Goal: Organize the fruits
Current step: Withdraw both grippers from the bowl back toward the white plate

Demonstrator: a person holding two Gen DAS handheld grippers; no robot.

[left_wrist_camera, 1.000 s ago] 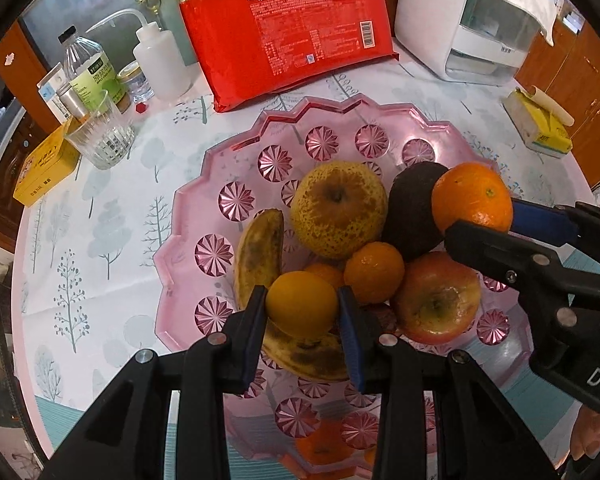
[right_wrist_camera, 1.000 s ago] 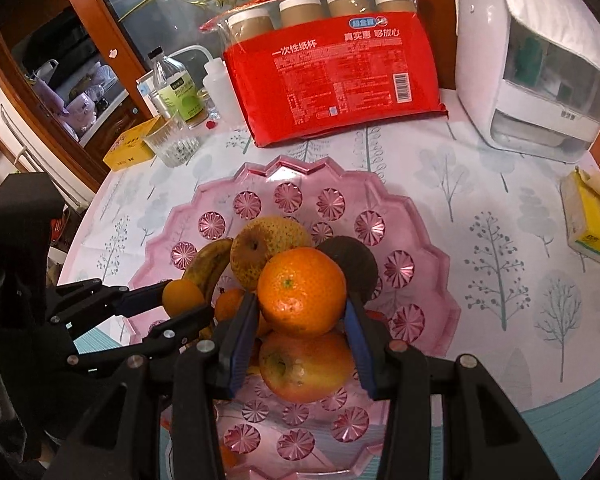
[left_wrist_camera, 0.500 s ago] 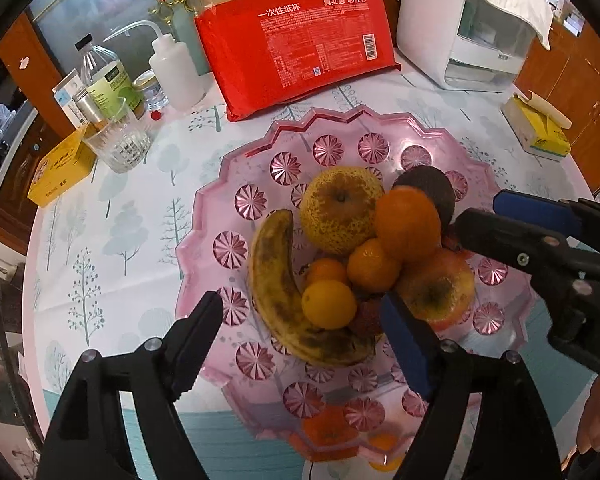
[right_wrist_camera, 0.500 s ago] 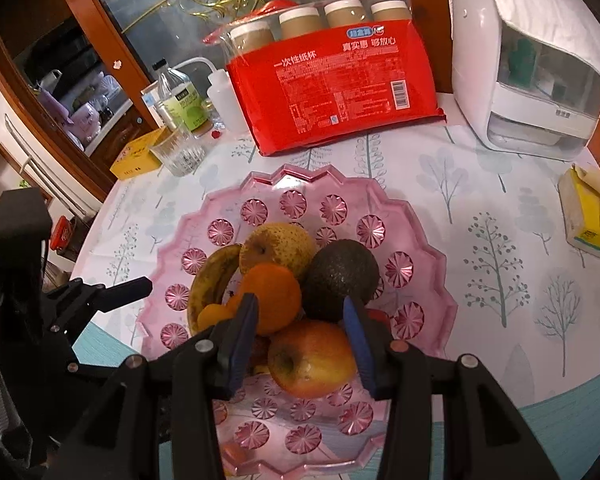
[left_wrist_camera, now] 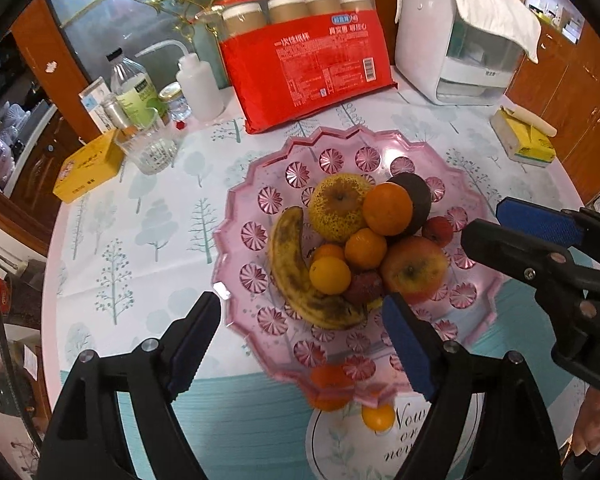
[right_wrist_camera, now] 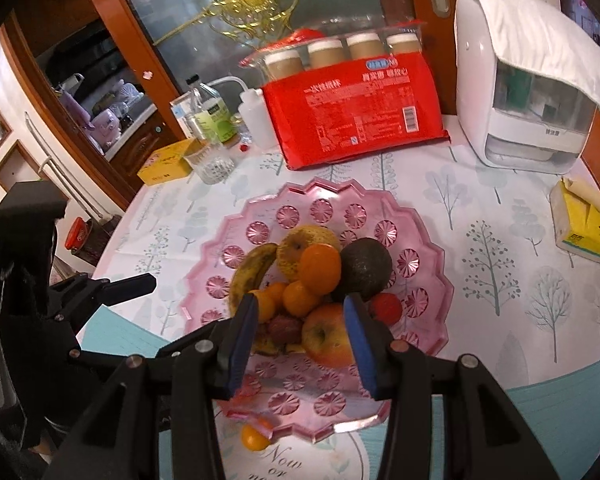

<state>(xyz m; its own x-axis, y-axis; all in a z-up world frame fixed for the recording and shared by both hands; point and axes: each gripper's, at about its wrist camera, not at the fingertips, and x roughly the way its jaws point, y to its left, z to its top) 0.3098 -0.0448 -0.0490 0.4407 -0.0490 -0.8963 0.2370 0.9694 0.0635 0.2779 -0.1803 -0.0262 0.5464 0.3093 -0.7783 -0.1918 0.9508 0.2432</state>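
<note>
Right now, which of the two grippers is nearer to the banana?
Left. The left gripper hangs open just in front of the banana, nothing held. The right gripper sits over the red apple, across the pile.

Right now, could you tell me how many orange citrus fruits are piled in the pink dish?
4: a large orange on top beside the avocado, a mandarin just below it, then a smaller mandarin and a yellow-orange one against the banana. Others may hide underneath.

I can't make out the red pack's (left_wrist_camera: 312, 68) small print, too blurred. Banana's (left_wrist_camera: 300, 276) lower end hidden behind small fruit. Orange (right_wrist_camera: 255, 437) under pink tray's (right_wrist_camera: 428, 320) near rim, partly covered.
</note>
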